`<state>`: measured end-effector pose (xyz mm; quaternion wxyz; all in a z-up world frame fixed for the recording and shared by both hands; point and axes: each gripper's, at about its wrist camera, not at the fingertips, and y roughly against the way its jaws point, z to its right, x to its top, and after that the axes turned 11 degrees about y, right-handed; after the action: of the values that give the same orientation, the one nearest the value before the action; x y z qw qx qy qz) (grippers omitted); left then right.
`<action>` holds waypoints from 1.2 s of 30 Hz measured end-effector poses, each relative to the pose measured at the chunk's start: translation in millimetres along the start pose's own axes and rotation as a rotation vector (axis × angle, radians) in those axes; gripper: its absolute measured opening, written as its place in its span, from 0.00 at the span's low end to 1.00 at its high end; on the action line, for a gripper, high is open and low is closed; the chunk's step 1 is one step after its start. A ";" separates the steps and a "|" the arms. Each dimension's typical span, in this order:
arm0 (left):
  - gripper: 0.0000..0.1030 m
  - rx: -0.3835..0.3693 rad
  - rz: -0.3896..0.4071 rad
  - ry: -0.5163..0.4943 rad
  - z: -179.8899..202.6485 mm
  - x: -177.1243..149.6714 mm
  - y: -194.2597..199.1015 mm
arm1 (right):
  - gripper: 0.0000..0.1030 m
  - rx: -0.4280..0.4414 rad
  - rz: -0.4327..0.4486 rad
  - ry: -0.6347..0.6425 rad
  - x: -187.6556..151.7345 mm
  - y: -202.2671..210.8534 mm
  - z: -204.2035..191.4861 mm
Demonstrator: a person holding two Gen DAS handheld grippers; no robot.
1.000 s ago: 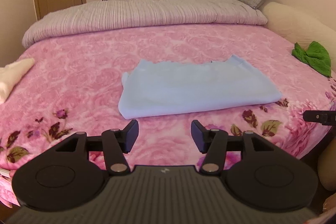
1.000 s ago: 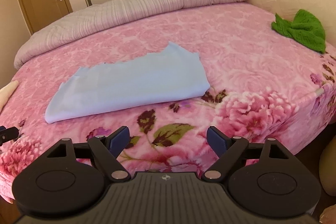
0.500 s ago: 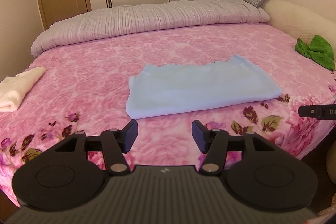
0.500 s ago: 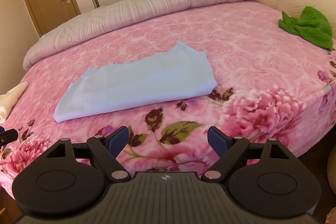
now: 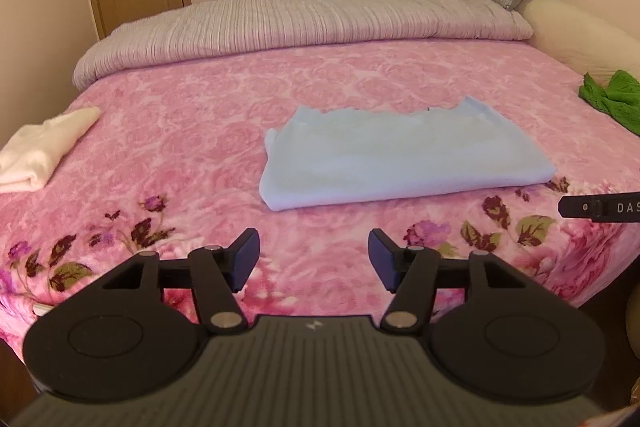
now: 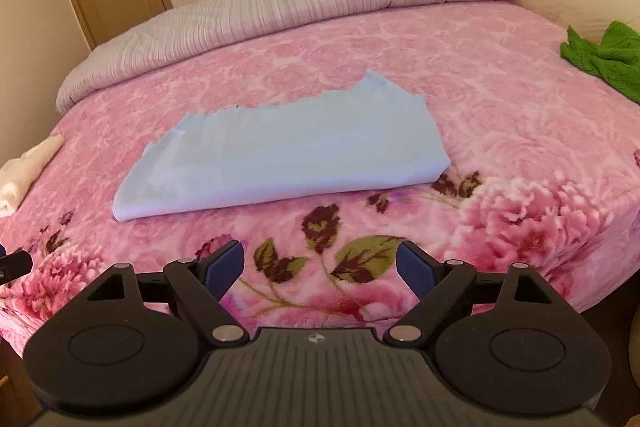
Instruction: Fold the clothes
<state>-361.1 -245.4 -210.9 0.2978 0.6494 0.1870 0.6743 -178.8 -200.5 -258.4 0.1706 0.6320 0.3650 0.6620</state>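
A light blue garment (image 5: pixel 400 159) (image 6: pixel 288 159) lies folded into a flat rectangle on the pink floral bed (image 5: pixel 200 131) (image 6: pixel 500 115). My left gripper (image 5: pixel 314 259) hovers over the bed's near edge, short of the garment; its jaws are opening and nothing is between them. My right gripper (image 6: pixel 320 267) also hangs over the near edge, open and empty, in front of the garment's right half. A tip of the right gripper (image 5: pixel 600 207) shows at the right edge of the left wrist view.
A folded cream cloth (image 5: pixel 40 151) (image 6: pixel 24 167) lies at the bed's left edge. A crumpled green garment (image 5: pixel 612 99) (image 6: pixel 604 57) sits at the right by a cream headboard (image 5: pixel 580 35). A grey quilt (image 5: pixel 300 23) spans the far side.
Both views have drawn back and tilted up a little, so the blue garment sits farther off. The left jaws stand slightly wider. The cream cloth shows more fully.
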 end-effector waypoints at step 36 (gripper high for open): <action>0.33 -0.230 -0.167 0.166 -39.5 49.5 -255.5 | 0.34 0.155 0.115 -1.083 -17.8 -167.8 154.2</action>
<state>-358.5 -15.9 -339.7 0.4087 0.5354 0.1857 0.7154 -67.5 -58.1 -398.4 0.2505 0.9119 0.2377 0.2217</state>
